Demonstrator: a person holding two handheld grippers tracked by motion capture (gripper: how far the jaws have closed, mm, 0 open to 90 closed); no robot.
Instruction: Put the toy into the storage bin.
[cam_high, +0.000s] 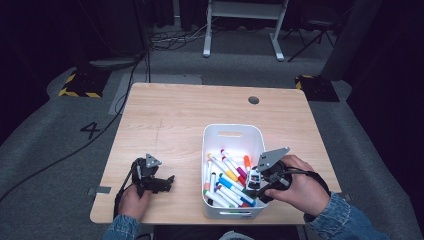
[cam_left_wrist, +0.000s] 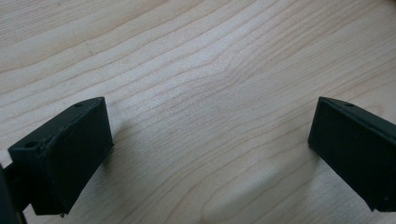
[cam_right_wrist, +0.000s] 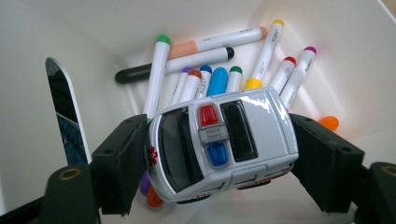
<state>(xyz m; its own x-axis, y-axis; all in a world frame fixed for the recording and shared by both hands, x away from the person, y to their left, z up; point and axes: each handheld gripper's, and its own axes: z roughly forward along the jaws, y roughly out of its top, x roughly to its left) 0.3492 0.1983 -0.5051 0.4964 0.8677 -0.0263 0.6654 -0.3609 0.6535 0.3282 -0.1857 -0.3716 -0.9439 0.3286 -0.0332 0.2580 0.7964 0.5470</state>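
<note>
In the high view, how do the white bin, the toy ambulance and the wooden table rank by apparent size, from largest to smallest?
1. Wooden table
2. White bin
3. Toy ambulance, held by the right gripper over the bin

The gaps are wide, so nearness to the camera does not change the order.

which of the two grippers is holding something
The right gripper: its jaws clamp a white toy ambulance over the white bin of markers. The left gripper is open over bare table.
</note>
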